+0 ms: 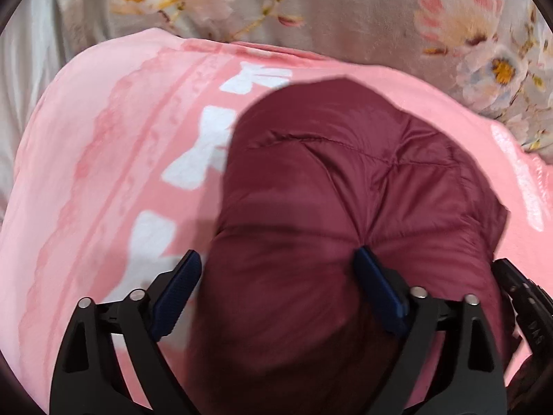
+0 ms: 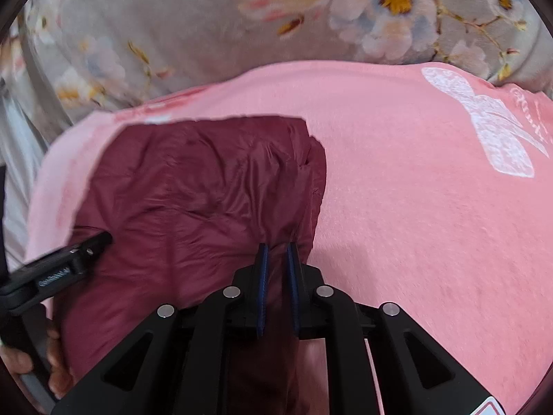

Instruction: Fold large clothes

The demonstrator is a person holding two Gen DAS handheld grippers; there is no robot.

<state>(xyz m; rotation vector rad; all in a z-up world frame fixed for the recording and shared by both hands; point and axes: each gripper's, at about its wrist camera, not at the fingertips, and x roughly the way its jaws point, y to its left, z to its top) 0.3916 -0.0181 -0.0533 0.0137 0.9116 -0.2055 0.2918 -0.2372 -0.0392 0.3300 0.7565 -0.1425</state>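
Maroon puffer jacket lies bunched on the pink blanket; puffy, light, slick, likely to spring open, best taken by its edge. Left tongs gape wide astride it; right tongs pinch a fold.

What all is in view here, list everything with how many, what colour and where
puffer jacket: one, maroon, folded on the pink blanket, near edge in the tongs
pink blanket: one, pink with white bow prints, under the jacket
floral bedding: one, grey with pale flowers, beyond the blanket
left tongs: one, black with blue pads, wide around the jacket's near end
right tongs: one, black with blue pads, pinched on a fold of the jacket's right edge
left hand: one, on the left tongs' handle, lower left of right view
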